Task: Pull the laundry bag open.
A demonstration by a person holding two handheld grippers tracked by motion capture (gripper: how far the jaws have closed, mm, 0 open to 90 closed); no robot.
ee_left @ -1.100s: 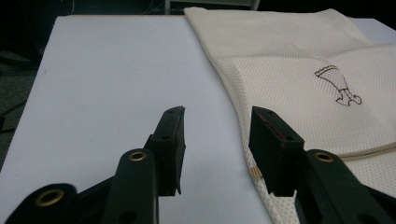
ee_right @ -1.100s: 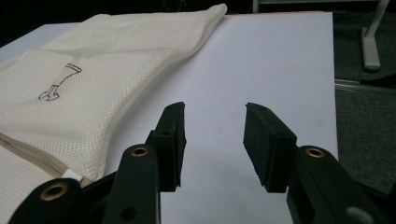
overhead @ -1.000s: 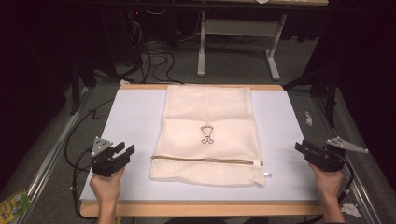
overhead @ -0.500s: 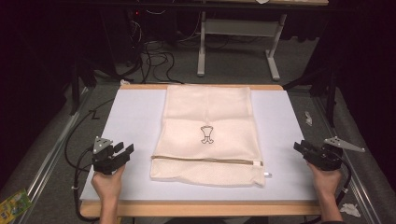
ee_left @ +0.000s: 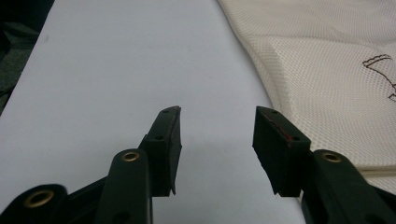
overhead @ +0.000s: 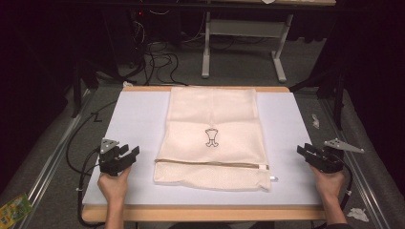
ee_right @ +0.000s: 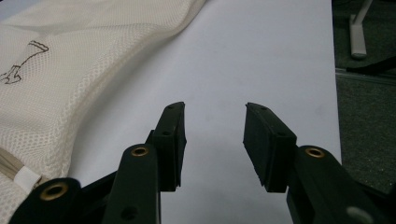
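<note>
A cream mesh laundry bag (overhead: 212,136) lies flat in the middle of the white table (overhead: 138,119), with a small dark emblem (overhead: 211,137) on it and a zipper (overhead: 210,163) running across near its front edge. My left gripper (overhead: 133,153) rests on the table left of the bag, open and empty. In the left gripper view the bag (ee_left: 327,74) lies to the right of the jaws. My right gripper (overhead: 303,151) rests at the table's right side, open and empty. In the right gripper view the bag (ee_right: 70,70) lies to the left, its zipper end (ee_right: 23,177) close by.
The table has a wooden rim (overhead: 205,212) at the front. Cables (overhead: 157,52) and a grey stand (overhead: 243,43) are on the floor behind it. Scraps of paper (overhead: 315,120) lie on the floor at the right, a green packet (overhead: 14,207) at the lower left.
Both grippers have drifted slightly toward the front edge and a little inward. The bag has not moved.
</note>
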